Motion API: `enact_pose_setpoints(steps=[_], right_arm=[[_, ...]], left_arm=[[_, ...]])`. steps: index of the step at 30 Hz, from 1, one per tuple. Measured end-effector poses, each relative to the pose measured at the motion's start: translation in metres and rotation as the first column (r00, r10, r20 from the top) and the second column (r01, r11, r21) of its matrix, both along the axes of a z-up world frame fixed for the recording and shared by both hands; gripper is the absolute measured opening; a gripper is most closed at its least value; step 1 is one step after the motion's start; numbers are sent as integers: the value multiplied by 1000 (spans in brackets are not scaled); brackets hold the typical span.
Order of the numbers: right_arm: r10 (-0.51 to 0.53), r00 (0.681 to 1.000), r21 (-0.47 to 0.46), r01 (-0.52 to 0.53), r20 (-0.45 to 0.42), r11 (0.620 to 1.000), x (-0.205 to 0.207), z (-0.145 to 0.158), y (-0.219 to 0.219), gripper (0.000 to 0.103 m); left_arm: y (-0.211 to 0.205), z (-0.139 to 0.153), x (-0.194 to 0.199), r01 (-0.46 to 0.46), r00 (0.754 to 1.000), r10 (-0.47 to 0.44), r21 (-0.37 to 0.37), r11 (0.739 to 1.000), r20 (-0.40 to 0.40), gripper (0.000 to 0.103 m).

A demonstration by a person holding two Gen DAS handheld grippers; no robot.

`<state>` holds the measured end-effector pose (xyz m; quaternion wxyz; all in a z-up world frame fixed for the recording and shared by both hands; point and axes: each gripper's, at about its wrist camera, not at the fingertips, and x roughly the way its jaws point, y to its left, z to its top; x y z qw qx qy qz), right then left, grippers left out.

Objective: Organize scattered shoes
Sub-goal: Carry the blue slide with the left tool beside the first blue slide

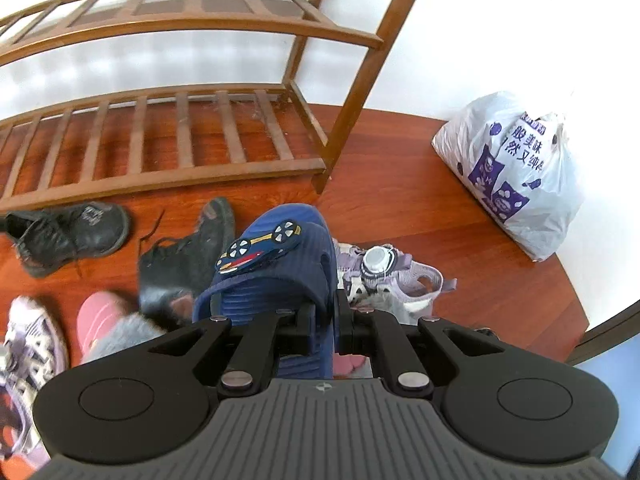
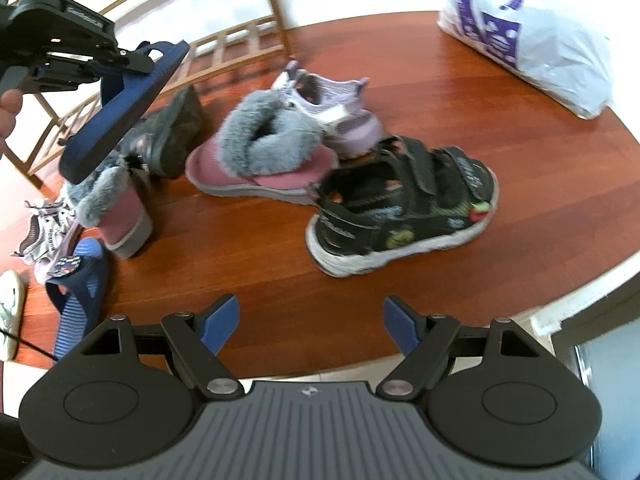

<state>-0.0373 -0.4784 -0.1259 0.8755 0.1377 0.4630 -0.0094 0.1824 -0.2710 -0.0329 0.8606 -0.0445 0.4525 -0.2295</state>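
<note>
- A blue slipper (image 1: pixel 276 264) with a car badge is clamped in the closed left gripper (image 1: pixel 333 320), low at frame centre.
- Black boots (image 1: pixel 76 232), probably a pair, lie mid-left.
- Beyond, the wooden shoe rack (image 1: pixel 168 136) is seen.
- The right gripper (image 2: pixel 311 320) is held open, empty, near a black sandal (image 2: pixel 404 204).

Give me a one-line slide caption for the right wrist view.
Open right claw faces a black strapped sandal on the wood floor, while the left claw lifts a blue slipper.

Navy ribbed slipper (image 1: pixel 276 264), reddish-brown floor (image 1: pixel 400 200)
</note>
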Motion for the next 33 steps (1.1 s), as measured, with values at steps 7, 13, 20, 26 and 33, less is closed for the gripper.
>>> enact_pose_setpoints(steps=[7, 13, 20, 26, 33], right_arm=[[100, 995, -1, -100, 17, 995, 20, 8, 16, 84], [179, 984, 3, -179, 24, 984, 39, 13, 30, 84], [267, 963, -4, -267, 21, 964, 57, 14, 46, 84], [342, 940, -15, -342, 13, 940, 71, 14, 61, 84], [404, 915, -37, -403, 9, 914, 81, 18, 76, 84]], left_arm=[[35, 15, -32, -58, 998, 58, -5, 998, 0, 9], [68, 22, -62, -110, 994, 110, -8, 994, 14, 9], [113, 19, -95, -216, 976, 216, -17, 976, -4, 9], [150, 8, -121, -286, 958, 286, 9, 958, 1, 9], [191, -15, -149, -347, 937, 348, 64, 936, -10, 9]])
